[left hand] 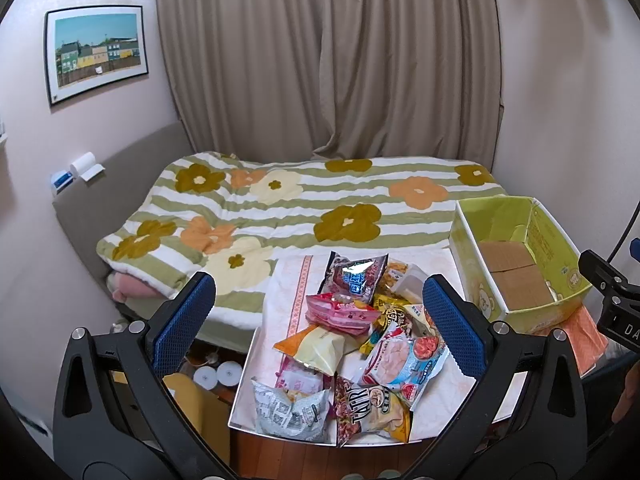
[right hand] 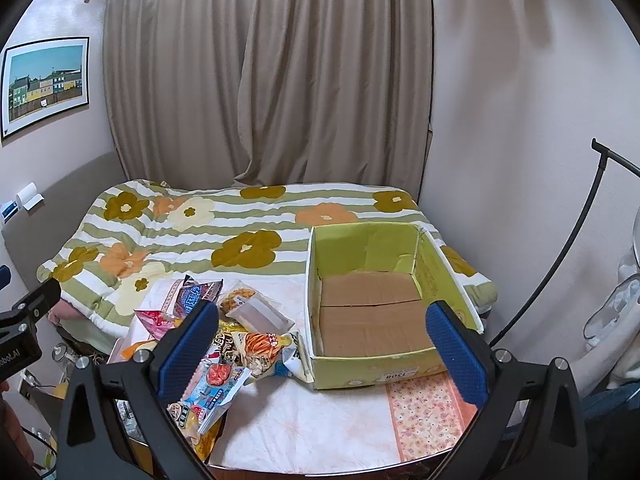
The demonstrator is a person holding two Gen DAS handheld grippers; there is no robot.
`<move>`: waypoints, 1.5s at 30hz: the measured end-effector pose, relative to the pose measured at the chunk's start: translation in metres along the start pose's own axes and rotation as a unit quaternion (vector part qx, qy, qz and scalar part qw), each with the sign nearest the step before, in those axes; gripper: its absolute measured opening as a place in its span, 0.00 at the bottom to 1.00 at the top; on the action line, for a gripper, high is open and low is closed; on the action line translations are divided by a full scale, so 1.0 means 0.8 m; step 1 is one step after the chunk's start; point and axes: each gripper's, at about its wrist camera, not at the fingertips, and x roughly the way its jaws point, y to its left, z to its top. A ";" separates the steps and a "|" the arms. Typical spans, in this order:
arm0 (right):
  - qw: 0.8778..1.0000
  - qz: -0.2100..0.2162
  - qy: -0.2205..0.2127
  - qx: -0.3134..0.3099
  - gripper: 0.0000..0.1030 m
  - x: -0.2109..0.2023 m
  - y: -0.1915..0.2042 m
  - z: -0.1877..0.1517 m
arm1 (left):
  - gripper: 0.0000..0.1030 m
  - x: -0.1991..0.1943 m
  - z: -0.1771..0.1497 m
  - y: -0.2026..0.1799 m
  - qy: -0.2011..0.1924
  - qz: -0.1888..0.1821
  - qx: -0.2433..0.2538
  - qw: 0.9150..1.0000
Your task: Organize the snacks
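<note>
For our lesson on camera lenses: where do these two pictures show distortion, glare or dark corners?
Left wrist view: fisheye bends the curtain and the framed picture outward, corners are black, and glare whitens a foil snack packet. Right wrist view: the same dark corners, the wall edge beside the cardboard box bows, light is soft and even, and the snack pile stays sharp.

Jumbled snack packets [left hand: 352,336] beside empty, open green cardboard box [right hand: 374,356]
</note>
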 end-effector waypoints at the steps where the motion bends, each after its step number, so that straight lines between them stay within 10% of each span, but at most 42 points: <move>1: 1.000 0.000 0.000 0.000 1.00 0.000 0.000 0.001 | 1.00 0.000 0.000 0.000 0.000 0.000 0.000 1.000; 45: 1.000 0.016 0.003 0.005 1.00 -0.008 0.003 0.003 | 1.00 -0.008 -0.002 -0.006 0.007 0.000 0.002 1.000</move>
